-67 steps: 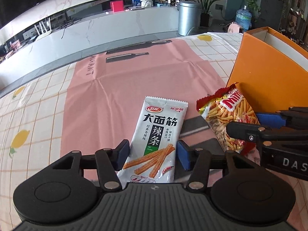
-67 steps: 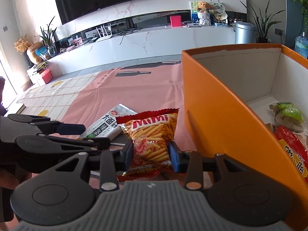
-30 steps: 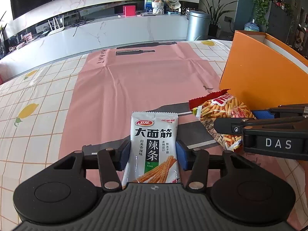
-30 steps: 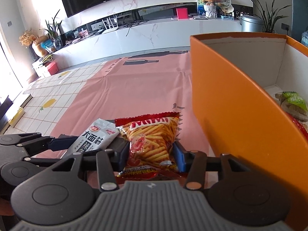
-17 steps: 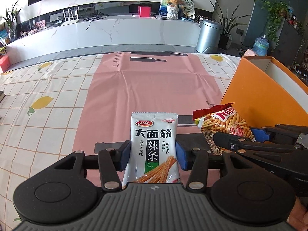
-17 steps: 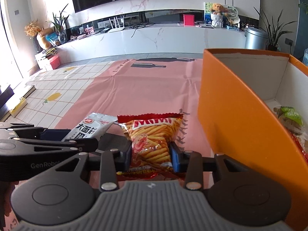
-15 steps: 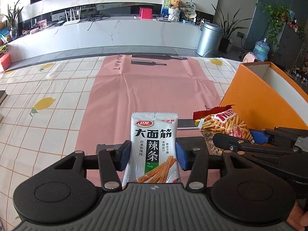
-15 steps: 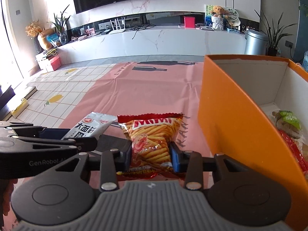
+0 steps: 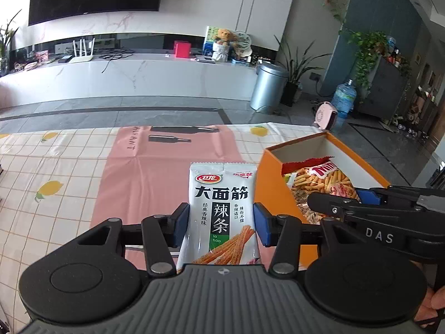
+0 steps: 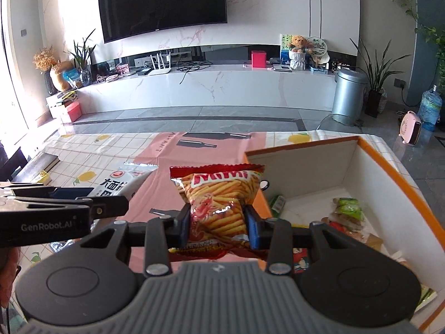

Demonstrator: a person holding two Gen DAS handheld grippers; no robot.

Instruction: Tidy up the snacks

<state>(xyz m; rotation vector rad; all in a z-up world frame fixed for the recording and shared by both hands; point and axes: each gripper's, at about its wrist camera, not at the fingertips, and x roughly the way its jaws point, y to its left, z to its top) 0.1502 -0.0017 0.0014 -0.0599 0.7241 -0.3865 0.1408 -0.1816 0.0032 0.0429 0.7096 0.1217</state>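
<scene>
— What are the fingers doing right now?

— Both sets are clamped. The left gripper [image 9: 221, 224] has its blue pads pressed on the two sides of the white spicy-strip packet [image 9: 222, 208], standing about half open because the packet is that wide. The right gripper [image 10: 218, 229] is nearly closed, squeezing the red Mimi snack bag [image 10: 219, 200] at its waist; its jaws pinched in a little further just now, with the bag between them.

— So what's changed?

— A moment ago both packets were down at the pink cloth [image 9: 155, 167], beside the orange wall. Now both are lifted clear of the table, and you look down over the rim into the orange box [image 10: 375, 153].

— And where do the snacks sit against it?

— The Mimi bag hangs at the box's near corner, about over the rim. The white packet is just to the left of the box, still over the cloth. Inside there are already a green packet [image 10: 349, 206] and some other wrappers.

— Meaning?

— I'd say the pick-up is done for both, and what remains is carrying them over the wall and letting go inside. The right one looks closer to that.
</scene>
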